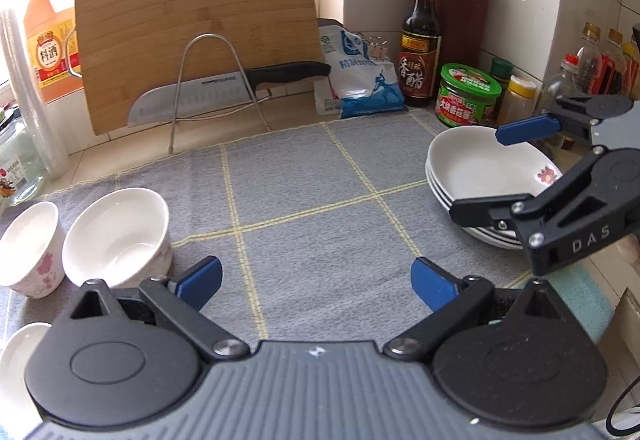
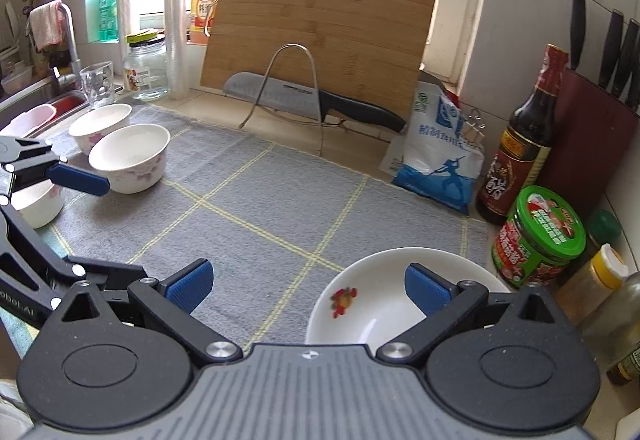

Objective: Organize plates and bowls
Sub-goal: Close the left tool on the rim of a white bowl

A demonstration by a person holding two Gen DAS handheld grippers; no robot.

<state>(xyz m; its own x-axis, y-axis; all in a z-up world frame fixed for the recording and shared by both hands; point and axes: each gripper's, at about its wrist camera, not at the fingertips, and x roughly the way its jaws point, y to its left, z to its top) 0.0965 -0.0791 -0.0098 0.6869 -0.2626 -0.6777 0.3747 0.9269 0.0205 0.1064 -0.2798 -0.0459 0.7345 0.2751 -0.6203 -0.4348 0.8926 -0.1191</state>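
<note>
Left gripper [image 1: 316,286]: jaws spread wide, nothing between the blue pads, poised above bare grey mat [image 1: 304,192] at lower centre of the left wrist view.

Right gripper [image 2: 308,290]: jaws likewise wide apart, holding nothing. Right pad [image 2: 428,290] overlaps the top plate in its own view; contact cannot be judged. In the left wrist view, upper finger [image 1: 528,128] over the far rim, lower finger [image 1: 492,206] across the near side of the stack.

Stack of plates [image 1: 480,168]: three white rims, right edge of the left wrist view, on the mat's right margin. Red print on the top plate [image 2: 344,298], blurred. Near part hidden behind the gripper body in the right wrist view.

Bowls: two side by side at left, [image 1: 120,236] and [image 1: 32,248], pink flower pattern. Third bowl [image 1: 20,352] cut off at lower left, partly hidden by the gripper body.

Edges: cutting board [image 1: 196,28] and knife [image 1: 224,90] on a wire rack along the back. Salt bag [image 1: 360,80], vinegar bottle [image 1: 420,40], green-lidded jar [image 1: 468,96] crowd the upper right, just behind the plates. Centre of the mat open between bowls and plates.
</note>
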